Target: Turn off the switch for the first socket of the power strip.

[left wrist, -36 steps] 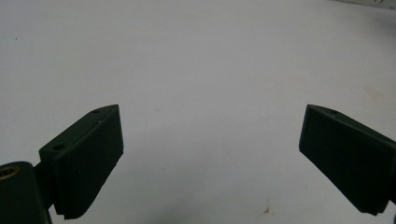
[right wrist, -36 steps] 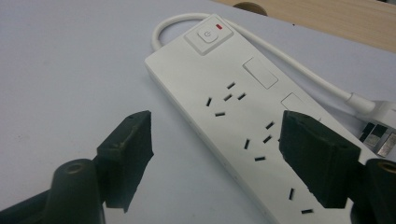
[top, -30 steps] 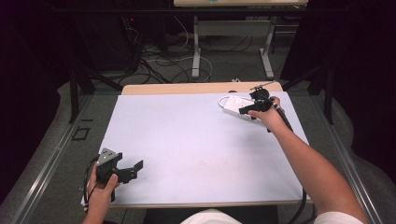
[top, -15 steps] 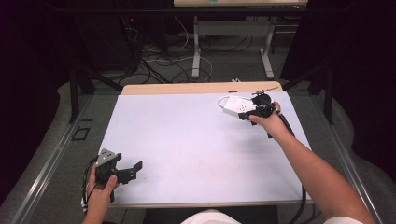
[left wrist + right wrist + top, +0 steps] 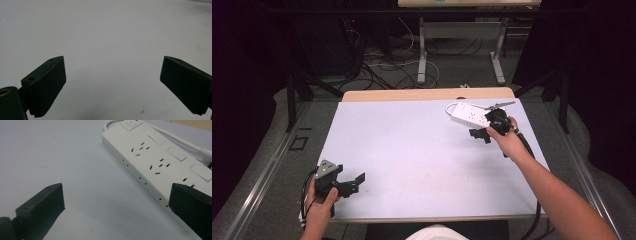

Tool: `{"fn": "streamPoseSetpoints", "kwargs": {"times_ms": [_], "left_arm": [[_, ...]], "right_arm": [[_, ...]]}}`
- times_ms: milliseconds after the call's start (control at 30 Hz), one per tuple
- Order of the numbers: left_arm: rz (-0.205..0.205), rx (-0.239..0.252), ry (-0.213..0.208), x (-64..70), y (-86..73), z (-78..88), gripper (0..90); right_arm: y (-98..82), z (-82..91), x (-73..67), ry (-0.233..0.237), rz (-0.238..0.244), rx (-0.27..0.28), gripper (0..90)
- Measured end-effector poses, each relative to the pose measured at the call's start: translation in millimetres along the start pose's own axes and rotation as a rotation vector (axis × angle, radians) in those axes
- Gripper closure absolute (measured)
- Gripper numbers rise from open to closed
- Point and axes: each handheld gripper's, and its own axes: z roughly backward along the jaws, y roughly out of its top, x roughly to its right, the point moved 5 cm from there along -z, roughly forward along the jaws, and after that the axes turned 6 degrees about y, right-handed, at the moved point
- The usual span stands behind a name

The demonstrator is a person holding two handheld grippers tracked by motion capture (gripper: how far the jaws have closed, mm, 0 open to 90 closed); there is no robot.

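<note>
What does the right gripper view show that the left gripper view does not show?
The right gripper view shows a white power strip with its sockets, a switch at one end and its white cord, lying beside the open right gripper. The left gripper view shows the open left gripper over bare surface. Both show the white table and nothing between the jaws.

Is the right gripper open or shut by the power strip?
Open. The right gripper has its jaws wide apart with bare table between them; the power strip lies flat beside one jaw, ungripped.
</note>
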Motion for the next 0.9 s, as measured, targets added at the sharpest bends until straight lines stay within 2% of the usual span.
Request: {"fn": "streamPoseSetpoints", "kwargs": {"times_ms": [233, 500, 667, 900], "left_arm": [[-0.004, -0.001, 0.002, 0.4, 0.0, 0.9, 6.3], [-0.001, -0.002, 0.004, -0.1, -0.3, 1.5, 6.3], [-0.003, 0.000, 0.004, 0.2, -0.1, 1.3, 6.3], [-0.012, 0.001, 0.008, 0.6, -0.3, 1.6, 6.3]], "right_arm": [[-7.2, 13.2, -8.0, 0.013, 0.021, 0.015, 0.0], [-18.4, 31.9, -19.5, 0.050, 0.043, 0.037, 0.1], [-23.9, 45.8, -26.6, 0.061, 0.052, 0.071, 0.1], [-38.9, 60.2, -37.5, 0.068, 0.065, 0.085, 0.2]]}}
